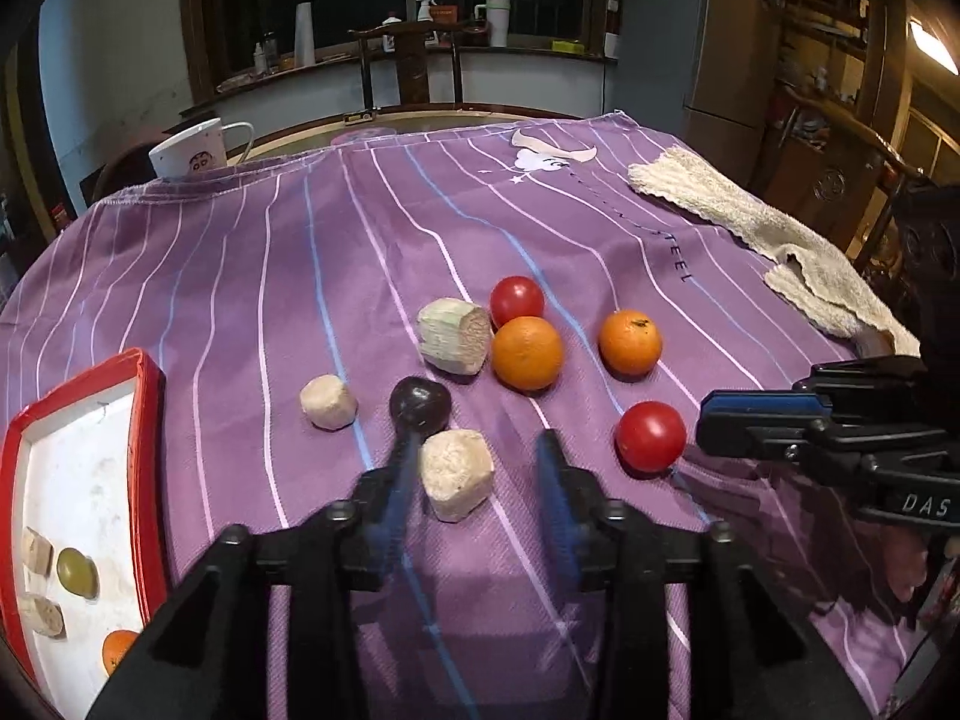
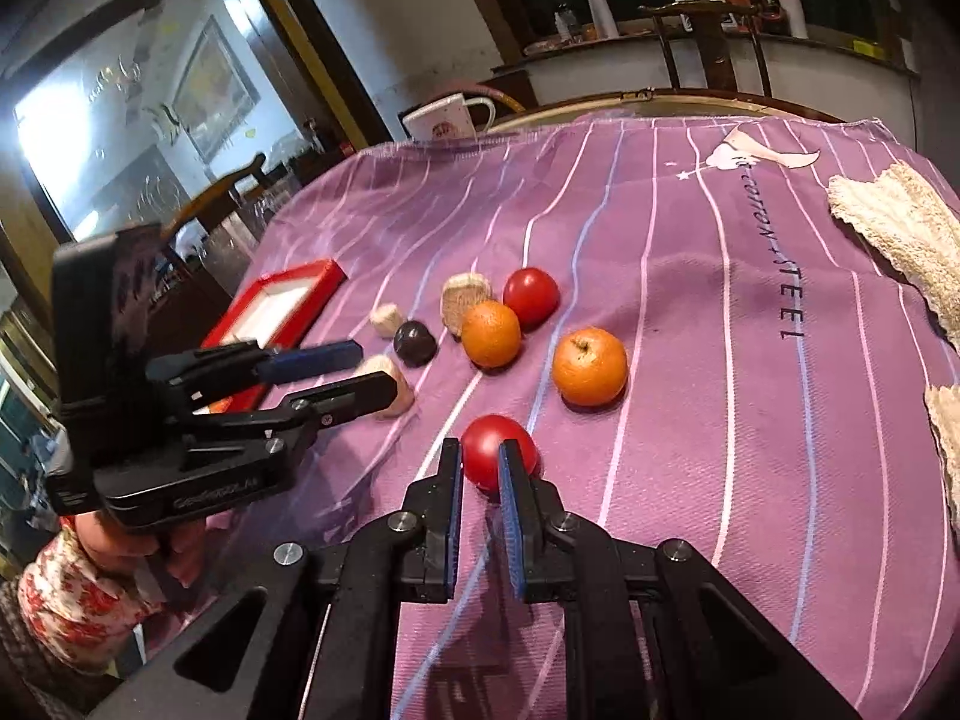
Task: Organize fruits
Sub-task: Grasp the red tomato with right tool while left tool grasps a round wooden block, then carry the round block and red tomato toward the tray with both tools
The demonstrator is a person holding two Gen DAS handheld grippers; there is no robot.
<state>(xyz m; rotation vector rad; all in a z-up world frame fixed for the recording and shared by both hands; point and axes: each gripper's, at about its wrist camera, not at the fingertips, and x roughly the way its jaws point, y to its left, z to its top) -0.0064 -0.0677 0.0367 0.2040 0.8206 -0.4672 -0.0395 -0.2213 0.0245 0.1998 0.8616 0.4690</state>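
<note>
Pale cut chunk [image 1: 457, 473] lies on purple cloth [image 1: 240, 276], between parted fingers of left gripper [image 1: 477, 480], not pinched; likely lined up for pickup toward red tray [image 1: 147, 420] at left. Right gripper [image 2: 480, 468] clenched, empty, just before near tomato [image 2: 489, 450], apparently idle.

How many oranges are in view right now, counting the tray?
3. One orange touches the far tomato; a second orange sits alone right of it; a third orange is in the red tray, partly hidden. More may be hidden there.
</note>
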